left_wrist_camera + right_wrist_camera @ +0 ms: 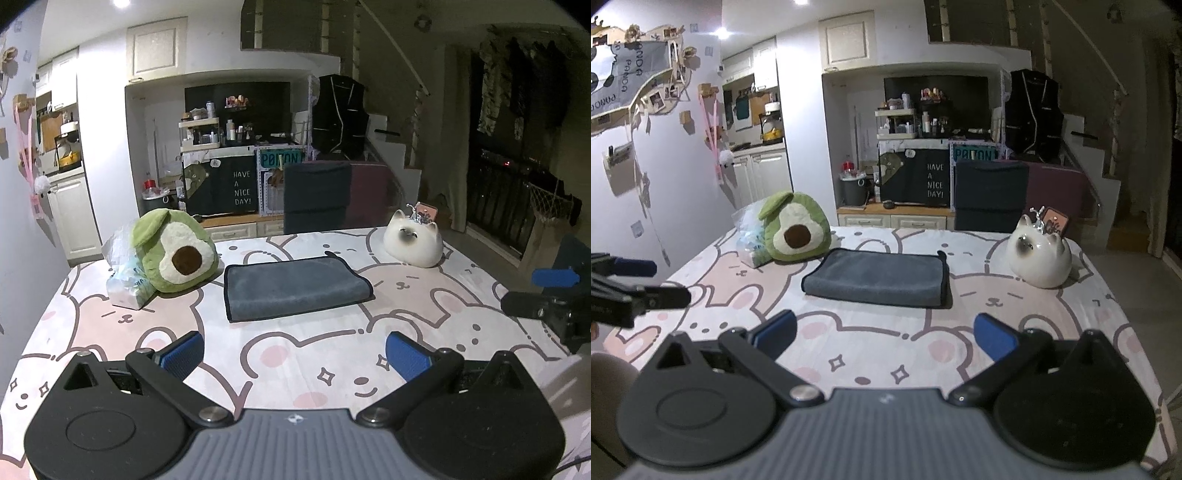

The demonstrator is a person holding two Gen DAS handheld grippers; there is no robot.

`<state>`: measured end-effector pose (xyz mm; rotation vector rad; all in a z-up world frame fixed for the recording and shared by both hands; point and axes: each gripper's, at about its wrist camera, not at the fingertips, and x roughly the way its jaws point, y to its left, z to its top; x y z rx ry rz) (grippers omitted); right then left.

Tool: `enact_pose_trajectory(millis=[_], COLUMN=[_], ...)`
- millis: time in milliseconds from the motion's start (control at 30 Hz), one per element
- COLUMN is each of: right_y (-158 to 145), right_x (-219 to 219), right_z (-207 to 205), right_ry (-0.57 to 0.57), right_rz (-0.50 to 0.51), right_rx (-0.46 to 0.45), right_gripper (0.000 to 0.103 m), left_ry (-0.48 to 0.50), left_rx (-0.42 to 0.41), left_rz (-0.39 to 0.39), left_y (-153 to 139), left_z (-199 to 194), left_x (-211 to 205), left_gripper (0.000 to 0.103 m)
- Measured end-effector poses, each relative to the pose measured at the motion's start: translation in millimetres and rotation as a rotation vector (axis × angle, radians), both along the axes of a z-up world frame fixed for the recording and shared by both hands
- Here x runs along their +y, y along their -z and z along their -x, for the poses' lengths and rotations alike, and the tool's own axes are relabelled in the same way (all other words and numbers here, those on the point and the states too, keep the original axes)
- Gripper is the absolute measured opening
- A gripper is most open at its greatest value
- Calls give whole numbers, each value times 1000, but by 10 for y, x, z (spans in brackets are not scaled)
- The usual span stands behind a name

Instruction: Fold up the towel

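A grey towel [295,286] lies folded into a flat rectangle on the rabbit-print table cover [295,354]; it also shows in the right wrist view [879,277]. My left gripper [293,352] is open and empty, held back from the towel's near edge. My right gripper [884,338] is open and empty, also short of the towel. The right gripper shows at the right edge of the left wrist view [554,295]. The left gripper shows at the left edge of the right wrist view [631,284].
A green avocado plush [173,251] and a plastic bag [123,278] sit left of the towel. A white cat figure [413,242] stands at its right. A dark chair [317,197] is behind the table's far edge.
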<state>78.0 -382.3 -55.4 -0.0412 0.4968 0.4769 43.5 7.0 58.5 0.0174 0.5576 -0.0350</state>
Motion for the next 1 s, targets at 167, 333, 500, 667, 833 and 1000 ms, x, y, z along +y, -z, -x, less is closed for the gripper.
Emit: enact_pose_trajectory(millis=[167, 333, 500, 667, 833, 1000], right_y=[20, 54, 66, 71, 81, 88], right_x=[12, 24, -7, 1, 6, 11], right_z=[61, 98, 103, 111, 119, 132], right_ry=[-21, -39, -29, -32, -36, -41], right_rz=[7, 21, 6, 9, 11, 18], right_rx=[-13, -14, -14, -19, -24, -26], right_gripper=[103, 103, 103, 103, 103, 103], left_ry=[1, -4, 1, 8, 7, 7], left_rx=[-5, -2, 2, 0, -1, -2], left_rz=[-10, -9, -4, -14, -7, -8], left_y=[13, 21, 33, 49, 54, 50], left_z=[72, 83, 90, 94, 103, 100], left_x=[-24, -15, 6, -10, -11, -4], left_gripper=[103, 103, 103, 103, 103, 103])
